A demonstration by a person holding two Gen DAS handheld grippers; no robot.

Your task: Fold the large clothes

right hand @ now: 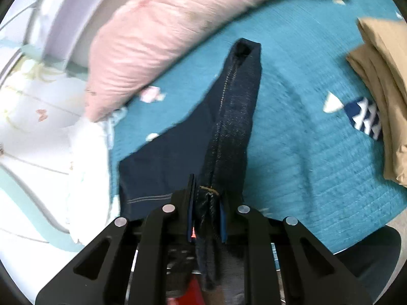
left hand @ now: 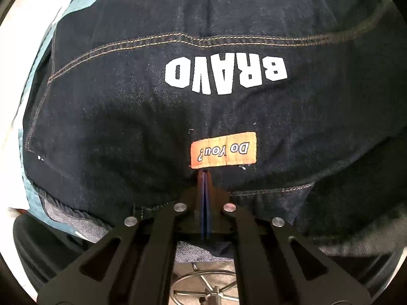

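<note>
A dark denim garment [left hand: 142,117] with white "BRAVO" lettering [left hand: 226,72] and an orange "Do You?" patch [left hand: 223,150] fills the left wrist view. My left gripper [left hand: 204,175] has its jaws pressed together at the hem just below the patch; no cloth shows between them. In the right wrist view, my right gripper [right hand: 206,195] is shut on a stitched seam of the same dark denim [right hand: 229,127], which stretches away from it in a taut ridge over the teal quilt [right hand: 305,152].
A pink pillow [right hand: 162,33] lies at the back left of the bed. Folded tan clothes [right hand: 381,76] sit at the right. White bedding [right hand: 84,165] hangs at the left edge. A metal stool base [left hand: 206,287] shows below the left gripper.
</note>
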